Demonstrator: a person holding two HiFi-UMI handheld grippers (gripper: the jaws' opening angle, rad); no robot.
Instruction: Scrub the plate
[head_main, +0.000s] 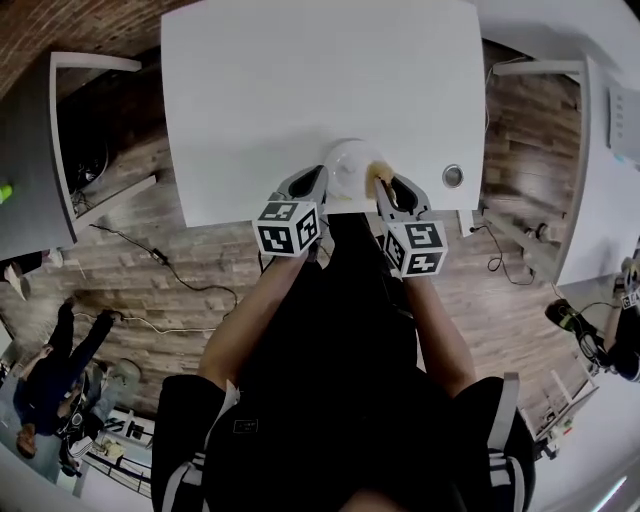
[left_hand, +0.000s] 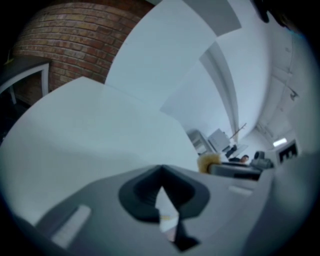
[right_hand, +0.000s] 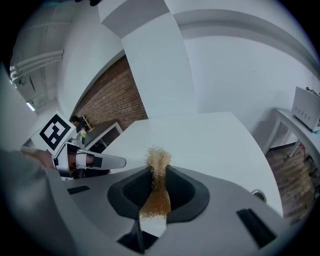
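Observation:
A white plate (head_main: 350, 165) sits at the front edge of the white table (head_main: 300, 80). My left gripper (head_main: 320, 178) is at the plate's left rim and shut on it. In the left gripper view a thin white sliver of the plate (left_hand: 167, 207) shows between the closed jaws of the left gripper (left_hand: 161, 182). My right gripper (head_main: 385, 180) is at the plate's right side, shut on a tan fibrous scrubber (head_main: 379, 170). The scrubber (right_hand: 157, 165) sticks up out of the right gripper (right_hand: 159, 175). The scrubber (left_hand: 209, 161) is also visible from the left gripper.
A small round metal fitting (head_main: 453, 176) is set in the table right of the plate. A grey desk (head_main: 30, 150) stands to the left and a white bench (head_main: 590, 150) to the right. Cables lie on the wooden floor (head_main: 150, 260), where a person (head_main: 50, 380) stands at lower left.

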